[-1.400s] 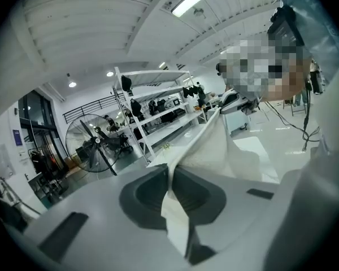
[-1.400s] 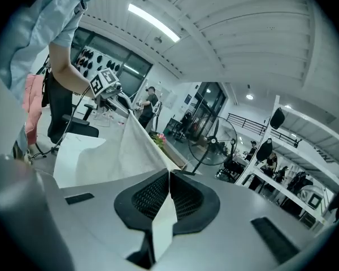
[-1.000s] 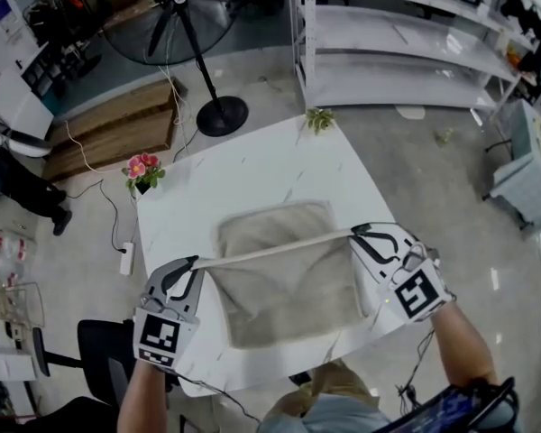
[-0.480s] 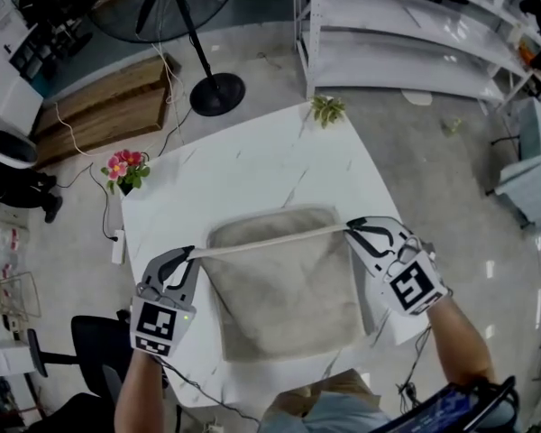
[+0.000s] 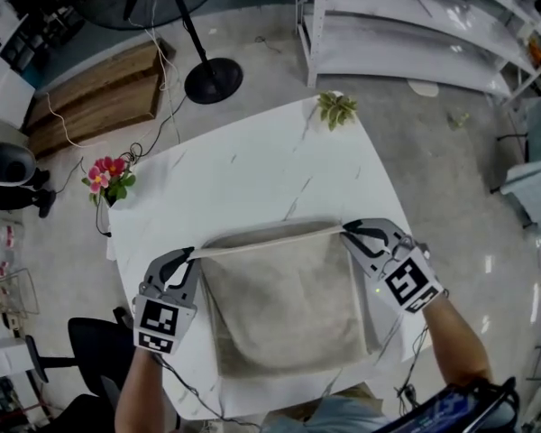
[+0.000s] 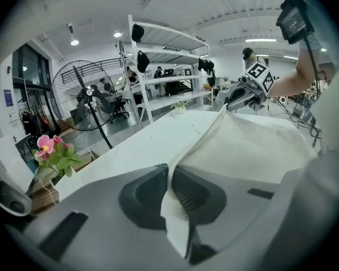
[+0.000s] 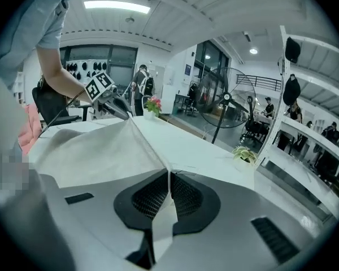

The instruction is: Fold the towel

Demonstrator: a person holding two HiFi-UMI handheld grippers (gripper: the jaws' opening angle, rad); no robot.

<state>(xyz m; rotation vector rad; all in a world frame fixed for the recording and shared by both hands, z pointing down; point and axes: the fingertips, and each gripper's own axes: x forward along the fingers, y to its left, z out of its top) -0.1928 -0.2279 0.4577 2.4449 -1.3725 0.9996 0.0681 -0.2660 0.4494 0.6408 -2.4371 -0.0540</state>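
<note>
Seen from above, a white marbled table (image 5: pixel 252 165) was shown w/ a beige towel (image 5: pixel 284 309) lying on its near half, directly in front of the person. The towel's top layer was held by its far edge at both ends. The left gripper (image 5: pixel 190 253) was closed almost fully on the left corner and the right gripper (image 5: pixel 346 232) likewise on the right corner, so a taut, straight strip of cloth was stretched btwn them. In the left gripper view, a tongue of cloth was seen squeezed btwn the dark pads (image 6: pixel 187 195). The same was seen in the right gripper view, w/ fabric nipped btwn the mesh-textured pads (image 7: pixel 150 199) and sloping away to the tabletop. Compared w/ a sec. earlier, both grippers had been brought lower and farther from the person. The stretched edge, previously held over the towel's middle w/ the bottom layer exposed beyond it, was now approx. lined up w/ the far edge of that layer. The half-fold was therefore judged nearly laid. The held edge appeared still slightly raised, so it was judged that only setting it down and releasing remained before any further fold. Pink flowers (image 5: pixel 107 176) were seen off the table's left corner and a small green plant (image 5: pixel 336 108) at its far corner, both well clear of the towel.
</note>
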